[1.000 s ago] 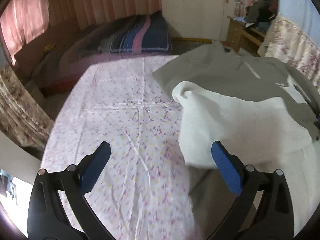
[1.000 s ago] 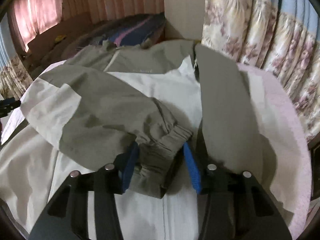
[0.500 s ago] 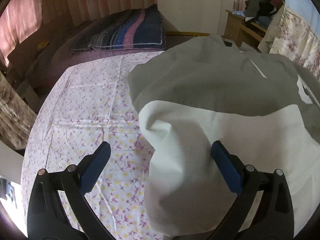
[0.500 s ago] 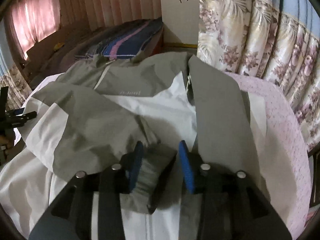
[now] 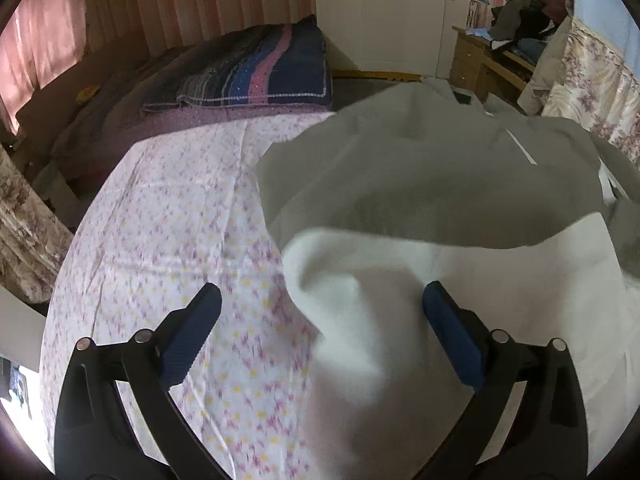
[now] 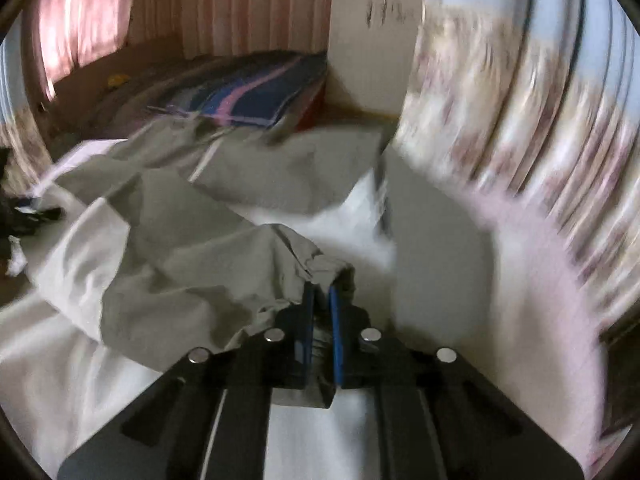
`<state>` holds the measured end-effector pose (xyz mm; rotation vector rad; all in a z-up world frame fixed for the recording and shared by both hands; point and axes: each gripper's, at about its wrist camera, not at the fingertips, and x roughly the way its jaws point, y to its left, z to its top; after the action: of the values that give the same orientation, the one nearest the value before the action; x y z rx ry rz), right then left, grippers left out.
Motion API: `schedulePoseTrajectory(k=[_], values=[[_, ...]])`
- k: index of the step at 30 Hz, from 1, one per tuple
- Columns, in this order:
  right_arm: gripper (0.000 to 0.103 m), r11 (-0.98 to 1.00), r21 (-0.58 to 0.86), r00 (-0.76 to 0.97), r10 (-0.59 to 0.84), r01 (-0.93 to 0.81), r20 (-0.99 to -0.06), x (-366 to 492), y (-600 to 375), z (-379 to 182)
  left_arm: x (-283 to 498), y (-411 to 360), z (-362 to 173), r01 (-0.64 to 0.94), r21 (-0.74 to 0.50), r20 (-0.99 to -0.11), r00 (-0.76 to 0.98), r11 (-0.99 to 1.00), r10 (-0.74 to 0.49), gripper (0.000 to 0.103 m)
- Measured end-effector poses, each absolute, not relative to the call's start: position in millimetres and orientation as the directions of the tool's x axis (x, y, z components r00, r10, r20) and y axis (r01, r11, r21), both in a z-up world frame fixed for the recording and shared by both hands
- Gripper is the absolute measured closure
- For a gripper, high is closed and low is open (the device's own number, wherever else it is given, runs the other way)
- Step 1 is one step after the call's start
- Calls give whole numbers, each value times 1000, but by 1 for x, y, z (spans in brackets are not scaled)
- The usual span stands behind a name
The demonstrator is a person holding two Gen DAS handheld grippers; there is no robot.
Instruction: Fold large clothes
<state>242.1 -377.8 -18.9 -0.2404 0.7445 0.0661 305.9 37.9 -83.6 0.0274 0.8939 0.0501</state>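
Note:
A large grey and white jacket (image 5: pixel 400 168) lies spread on a bed with a floral sheet (image 5: pixel 168 208). My left gripper (image 5: pixel 320 296) is open and low over the jacket's left edge. A raised fold of its white fabric (image 5: pixel 352 320) sits between the fingers, and the blue pads do not press on it. In the right wrist view my right gripper (image 6: pixel 320 288) is shut on the gathered cuff of the grey sleeve (image 6: pixel 208 276). The sleeve lies bunched across the jacket's white front (image 6: pixel 352 216). This view is blurred by motion.
A folded striped blanket (image 5: pixel 256 76) lies at the far end of the bed. Behind it stand a white wardrobe (image 5: pixel 392 12) and a wooden desk (image 5: pixel 492 60) piled with clothes. A flowered curtain (image 6: pixel 520 120) hangs close along the bed's right side.
My left gripper has moved right onto the jacket's edge, so the white fold now lies between its fingers. My right gripper has closed on the sleeve cuff and swung with it.

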Motion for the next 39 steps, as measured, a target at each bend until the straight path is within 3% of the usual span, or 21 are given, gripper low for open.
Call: schedulePoseTrajectory(k=[5,9,12,13,14,16,18,20,22,23,26,27,28,30,33,36,38,39], values=[[97,933,-348,750,-166,-91,-640,295,-392,-31,335,33,-86,-60,67,-782,617,996,89,3],[92,935,-346,714,-187,-81,-674,313,-402,-52,363,23,-92,-57,167,-770,616,984,166,3],[64,945,-320,726,-176,-64,-665,304,-403,-46,374,17,-94,-44,237,-750,627,971,211,9],[40,955,-289,734,-147,-70,-663,299,-405,-41,375,16,-94,-44,272,-733,638,961,237,16],[28,968,-241,742,-109,-73,-662,292,-409,-34,376,15,-93,-43,288,-726,642,957,248,22],[26,982,-170,748,-48,-88,-662,281,-415,-25,376,18,-92,-33,270,-736,638,962,228,53],[26,987,-134,755,-18,-92,-655,269,-420,-16,375,21,-92,-22,235,-754,626,972,197,62],[25,990,-102,763,9,-98,-646,259,-425,-9,369,24,-89,-1,173,-771,622,985,136,62],[25,990,-97,765,13,-98,-644,254,-427,-6,364,30,-87,-24,121,-772,626,992,109,48],[25,991,-91,764,16,-97,-645,252,-428,-6,362,33,-87,-26,93,-778,622,995,89,48],[24,993,-75,757,25,-97,-653,249,-429,-9,358,30,-91,5,112,-784,615,994,86,81],[24,993,-68,755,32,-100,-655,248,-429,-10,357,27,-92,17,129,-781,618,992,91,97],[24,992,-67,755,35,-104,-655,247,-428,-11,357,23,-91,14,166,-775,620,986,122,100],[24,992,-73,756,32,-105,-654,245,-426,-10,359,23,-86,-2,206,-761,628,978,162,100],[25,992,-80,762,21,-95,-647,237,-427,-5,365,22,-76,-50,433,-647,678,900,349,101],[25,993,-75,760,23,-95,-650,227,-432,-2,368,18,-76,-31,492,-621,688,870,376,100],[24,994,-63,765,27,-88,-643,217,-438,3,364,10,-79,6,510,-622,693,860,364,92],[24,995,-54,764,31,-86,-644,212,-440,5,362,9,-81,21,501,-637,686,865,352,74]])
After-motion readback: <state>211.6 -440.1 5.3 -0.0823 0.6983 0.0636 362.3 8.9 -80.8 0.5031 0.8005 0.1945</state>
